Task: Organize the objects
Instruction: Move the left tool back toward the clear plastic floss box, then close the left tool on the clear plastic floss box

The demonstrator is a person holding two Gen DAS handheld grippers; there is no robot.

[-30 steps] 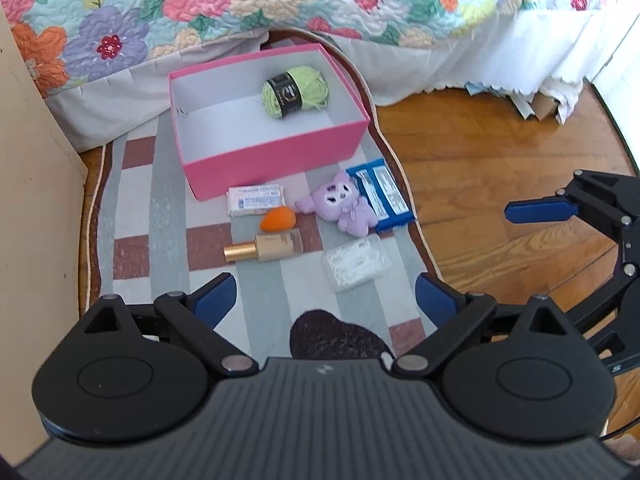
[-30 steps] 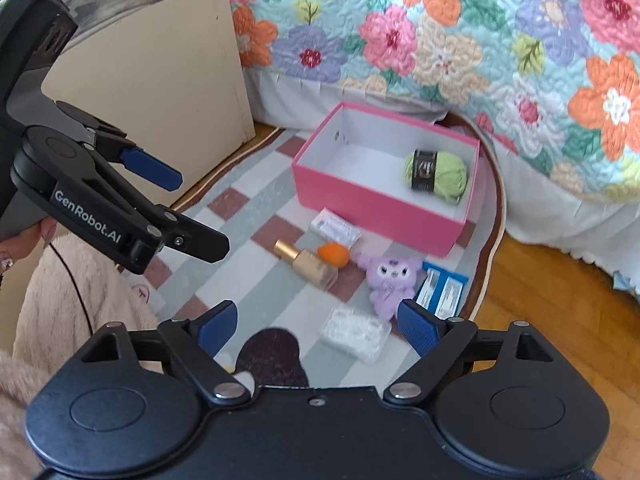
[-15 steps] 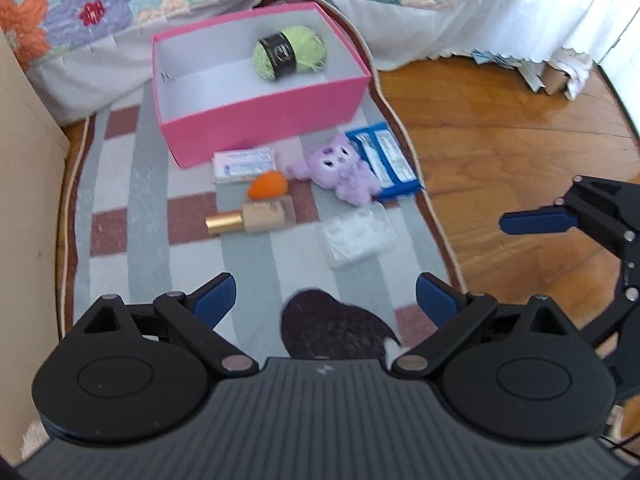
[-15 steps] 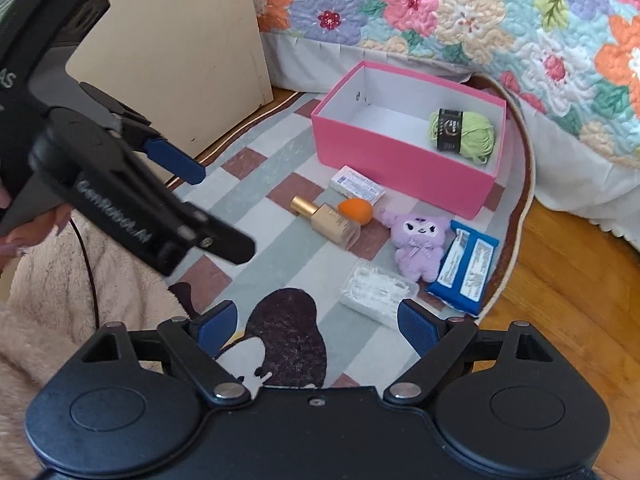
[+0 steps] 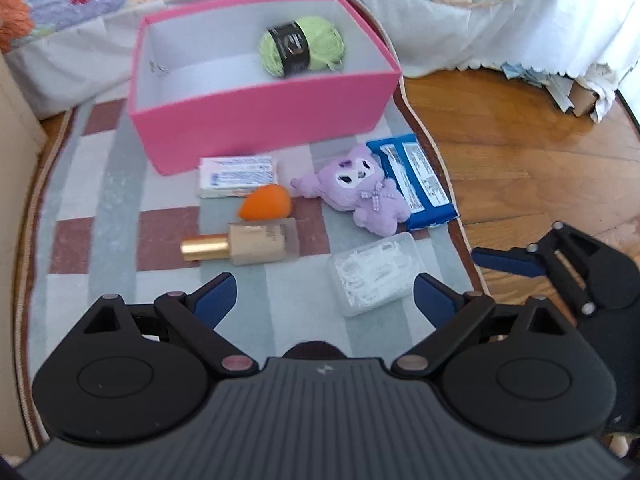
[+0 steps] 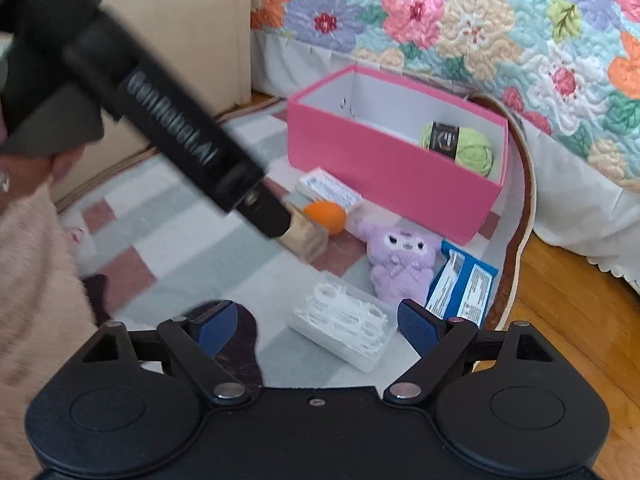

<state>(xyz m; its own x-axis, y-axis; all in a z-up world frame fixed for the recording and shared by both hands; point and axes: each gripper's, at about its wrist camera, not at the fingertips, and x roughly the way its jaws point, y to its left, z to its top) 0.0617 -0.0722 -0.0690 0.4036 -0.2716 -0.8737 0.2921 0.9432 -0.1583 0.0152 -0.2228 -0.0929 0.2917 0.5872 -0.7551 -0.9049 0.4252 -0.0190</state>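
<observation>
Both grippers agape — left gripper (image 5: 325, 296), right gripper (image 6: 316, 322).

Soft cloth, matt card and shiny plastic on a woven rug

The pink box (image 5: 264, 120) looks like matt card, white inside, and holds fuzzy green yarn (image 5: 302, 46). The purple toy (image 5: 360, 196) is plush cloth. The bottle (image 5: 256, 242) has a glossy gold metallic cap. The clear case (image 5: 374, 274) is smooth plastic; the blue packet (image 5: 420, 184) is glossy film. The rug (image 5: 100, 200) is matt woven cloth on polished wood floor (image 5: 540, 168). The bedspread (image 6: 500, 20) is quilted fabric.
</observation>
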